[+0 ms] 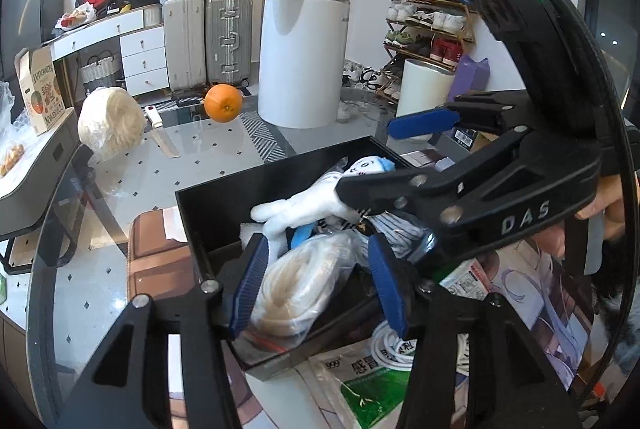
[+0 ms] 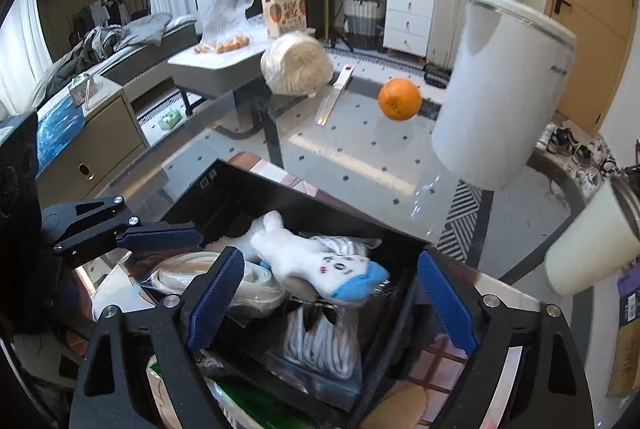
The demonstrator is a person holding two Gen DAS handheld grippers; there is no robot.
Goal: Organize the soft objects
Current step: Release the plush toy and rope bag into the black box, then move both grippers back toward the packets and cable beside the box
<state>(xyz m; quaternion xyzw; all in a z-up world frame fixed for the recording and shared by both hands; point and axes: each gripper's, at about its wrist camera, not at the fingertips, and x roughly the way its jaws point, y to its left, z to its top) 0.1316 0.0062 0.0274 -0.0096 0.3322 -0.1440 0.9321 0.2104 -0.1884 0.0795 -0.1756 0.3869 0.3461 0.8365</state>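
Note:
A black open box (image 1: 208,205) (image 2: 240,185) stands on the glass table. In it lie a white plush toy with a blue end (image 1: 304,205) (image 2: 316,261), a bagged coil of cream cord (image 1: 296,281) (image 2: 224,277) and a bagged white striped cloth (image 2: 320,345). My left gripper (image 1: 320,281) is open, its blue pads on either side of the cord bag. My right gripper (image 2: 328,301) is open above the box, over the plush toy. In the left wrist view the right gripper (image 1: 420,153) reaches over the box.
An orange (image 1: 223,103) (image 2: 399,98), a ball of cream yarn (image 1: 110,125) (image 2: 296,63) and a knife (image 1: 162,135) (image 2: 332,97) lie on the far side of the table. A green medicine packet (image 1: 372,385) lies beside the box. A white bin (image 1: 302,55) stands beyond the table.

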